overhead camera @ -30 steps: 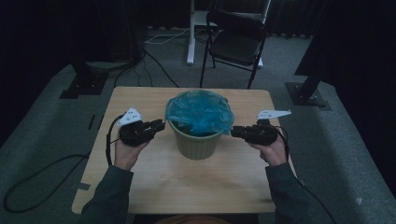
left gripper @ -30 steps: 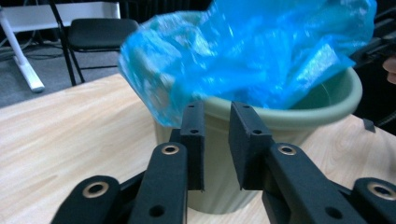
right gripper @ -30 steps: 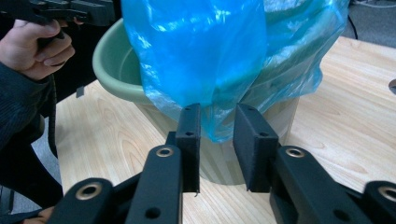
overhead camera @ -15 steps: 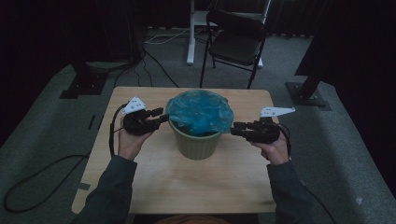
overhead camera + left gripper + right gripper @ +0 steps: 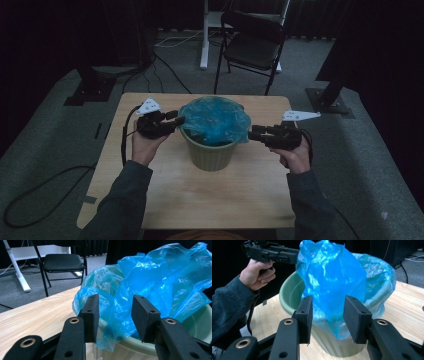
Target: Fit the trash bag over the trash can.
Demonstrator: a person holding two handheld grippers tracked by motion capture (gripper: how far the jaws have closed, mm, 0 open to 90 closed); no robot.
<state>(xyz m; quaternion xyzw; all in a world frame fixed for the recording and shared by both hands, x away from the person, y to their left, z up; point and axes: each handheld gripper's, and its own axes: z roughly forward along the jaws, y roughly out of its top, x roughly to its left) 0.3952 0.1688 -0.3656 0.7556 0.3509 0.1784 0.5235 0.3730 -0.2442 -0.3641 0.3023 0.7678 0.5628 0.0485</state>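
A pale green bin [image 5: 210, 152] stands mid-table with a crumpled blue plastic bag [image 5: 215, 120] bulging out of its top. My left gripper [image 5: 176, 121] is at the bin's left rim. Its jaws have just been opening; a fold of the blue bag [image 5: 117, 315] hangs between them, and the pads stand clear of it. My right gripper [image 5: 253, 134] is at the right rim. Its jaws have also just been opening, and the bag [image 5: 329, 287] hangs loose in the gap. The green bin [image 5: 289, 295] shows behind the bag, and the left gripper [image 5: 293, 257] is beyond it.
The wooden table [image 5: 165, 200] has bare surface in front of the bin and on both sides. A black folding chair [image 5: 252, 45] and a white desk leg [image 5: 204, 35] stand behind the table. Cables [image 5: 40, 190] lie on the grey floor at left.
My left gripper has moved up and back along the bin's left rim. Both grippers' jaws have opened wider. The right hand has stayed in place.
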